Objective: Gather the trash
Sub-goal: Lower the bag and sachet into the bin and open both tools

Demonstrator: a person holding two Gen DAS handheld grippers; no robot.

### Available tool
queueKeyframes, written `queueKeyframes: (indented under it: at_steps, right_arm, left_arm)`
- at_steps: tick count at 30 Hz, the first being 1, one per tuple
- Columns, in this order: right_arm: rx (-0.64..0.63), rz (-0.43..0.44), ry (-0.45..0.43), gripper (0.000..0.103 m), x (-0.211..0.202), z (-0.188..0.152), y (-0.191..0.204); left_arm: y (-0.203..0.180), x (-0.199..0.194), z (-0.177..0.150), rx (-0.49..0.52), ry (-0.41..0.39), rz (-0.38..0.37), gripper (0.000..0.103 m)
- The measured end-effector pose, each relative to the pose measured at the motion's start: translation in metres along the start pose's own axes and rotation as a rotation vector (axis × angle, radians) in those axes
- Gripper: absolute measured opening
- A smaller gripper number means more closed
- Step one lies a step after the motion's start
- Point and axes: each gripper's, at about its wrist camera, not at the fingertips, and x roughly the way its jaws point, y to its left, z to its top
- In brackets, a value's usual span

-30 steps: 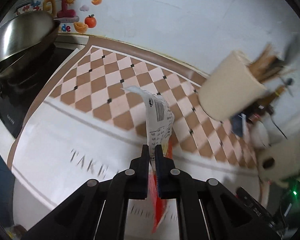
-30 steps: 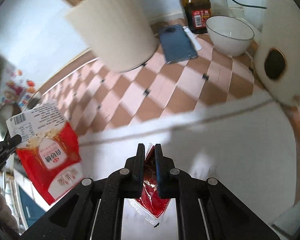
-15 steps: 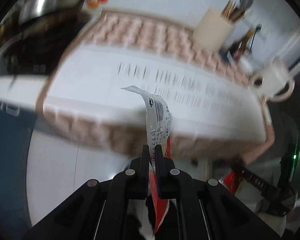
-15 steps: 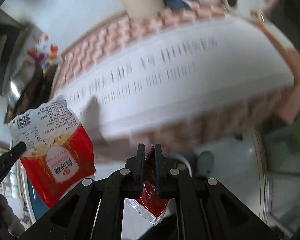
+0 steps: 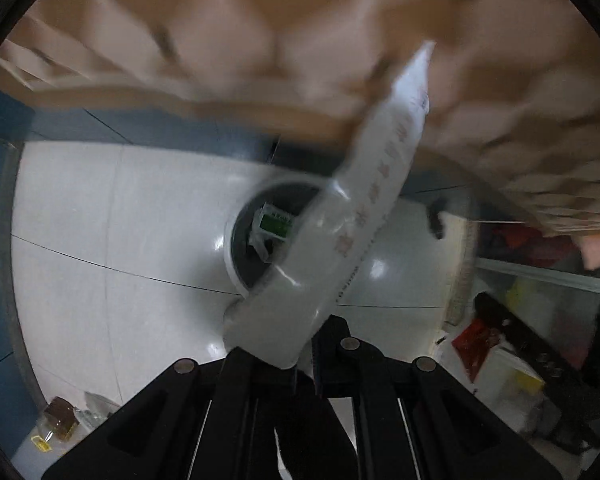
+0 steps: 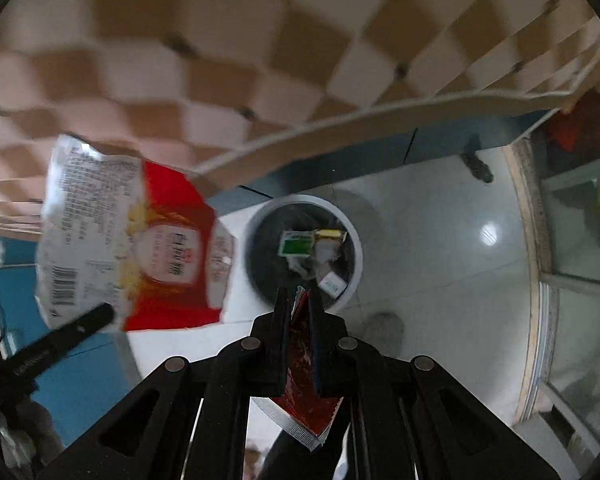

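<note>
The right tongs pinch a small red foil sachet that hangs below the closed jaws, while the left tongs clamp a large red-and-white plastic sugar bag — its loose end flaps upward, blurred. Beyond both, on the glossy white tiled floor, stands a round white-rimmed waste bin holding scraps, just past the checkered worktop edge.

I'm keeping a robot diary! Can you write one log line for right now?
left gripper: shut on sugar bag | right gripper: shut on red sachet | trash bin: below, holds trash
</note>
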Motion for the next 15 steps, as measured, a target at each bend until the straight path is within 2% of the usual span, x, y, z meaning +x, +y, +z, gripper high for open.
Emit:
queueKeyframes:
  at_steps: [4, 9, 12, 15]
  right_arm:
    - [-0.009, -0.004, -0.01, 0.008, 0.089, 0.015, -0.025]
    - [0.02, -0.001, 0.009, 0.008, 0.167, 0.023, -0.048]
    - [0.03, 0.017, 0.027, 0.008, 0.199, 0.026, -0.055]
    - [0.052, 0.058, 0.065, 0.008, 0.228, 0.03, -0.058]
  left_arm:
    - [-0.004, 0.107, 0.014, 0.05, 0.011, 0.081, 0.003]
    - [0.002, 0.194, 0.018, 0.03, 0.102, 0.092, 0.003]
    - [0.009, 0.208, 0.012, -0.006, 0.129, 0.08, 0.008]
    - [0.015, 0.198, 0.005, -0.033, 0.104, 0.069, 0.013]
